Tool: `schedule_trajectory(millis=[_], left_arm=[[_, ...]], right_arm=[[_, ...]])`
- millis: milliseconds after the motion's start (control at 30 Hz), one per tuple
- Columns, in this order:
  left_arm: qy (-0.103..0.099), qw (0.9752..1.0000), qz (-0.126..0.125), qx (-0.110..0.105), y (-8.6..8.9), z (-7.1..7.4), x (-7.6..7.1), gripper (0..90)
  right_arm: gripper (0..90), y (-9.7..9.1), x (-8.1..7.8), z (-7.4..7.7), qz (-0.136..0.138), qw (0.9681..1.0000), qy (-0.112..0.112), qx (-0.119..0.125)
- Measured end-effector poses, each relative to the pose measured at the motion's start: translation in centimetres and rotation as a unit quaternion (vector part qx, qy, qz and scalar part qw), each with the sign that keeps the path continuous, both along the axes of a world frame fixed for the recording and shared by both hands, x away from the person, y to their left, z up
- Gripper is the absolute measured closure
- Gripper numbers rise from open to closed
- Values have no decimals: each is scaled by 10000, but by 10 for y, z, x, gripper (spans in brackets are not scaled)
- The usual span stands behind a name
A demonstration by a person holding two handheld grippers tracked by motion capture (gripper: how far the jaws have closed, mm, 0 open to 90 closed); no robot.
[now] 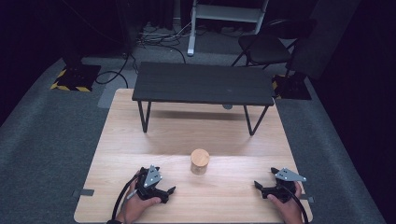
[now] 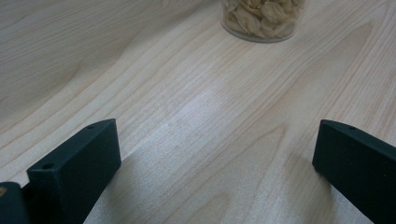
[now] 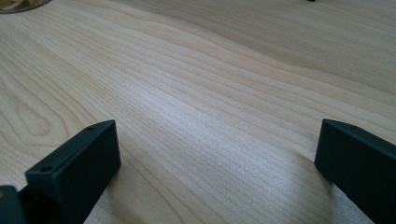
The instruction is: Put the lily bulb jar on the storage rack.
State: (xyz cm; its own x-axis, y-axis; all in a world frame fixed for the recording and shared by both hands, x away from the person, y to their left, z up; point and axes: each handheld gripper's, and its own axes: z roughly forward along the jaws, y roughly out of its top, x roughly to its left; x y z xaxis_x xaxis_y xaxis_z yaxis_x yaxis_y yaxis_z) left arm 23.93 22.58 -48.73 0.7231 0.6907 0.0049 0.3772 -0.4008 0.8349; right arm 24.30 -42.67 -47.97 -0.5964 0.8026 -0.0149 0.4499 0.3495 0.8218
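Both claws rest gaping and empty on the wooden surface (image 1: 224, 135) — left claw (image 1: 164, 181) lower left, right claw (image 1: 264, 178) lower right — lidded jar (image 1: 200, 161) between.

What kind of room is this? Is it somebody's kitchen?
Probably not a kitchen: it looks like a lab or recording studio. Dark walls, loose cables on grey carpet, and yellow-and-black striped stand bases surround a bare wooden table.

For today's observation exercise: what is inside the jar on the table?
The jar holds pale, chip-like pieces, visible through its clear wall. Its wooden lid covers the top, hiding the fill level.
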Motion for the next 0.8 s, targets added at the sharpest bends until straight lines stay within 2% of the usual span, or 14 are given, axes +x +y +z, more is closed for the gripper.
schedule_trajectory(millis=[367,400,500,567,633,700,733,800], left_arm=[[1,10000,-72,16,0,1,4,10],[31,10000,-66,68,0,3,4,10],[80,9998,135,120,0,8,4,34],[38,9996,256,99,-4,12,4,68],[-115,9998,141,28,-6,16,4,69],[-265,9994,-205,77,-10,22,8,59],[-321,9990,-294,114,-13,24,9,53],[-327,9988,-351,72,-19,27,11,51]], right_arm=[[0,0,0,0,2,10000,4,6],[0,0,0,0,6,10000,2,5],[0,0,0,0,12,10000,2,4],[0,-1,0,0,24,10000,2,3],[0,-1,1,0,43,10000,4,5],[0,-1,1,0,42,10000,3,4],[0,-1,0,0,42,10000,2,3],[0,-1,0,0,42,10000,5,4]])
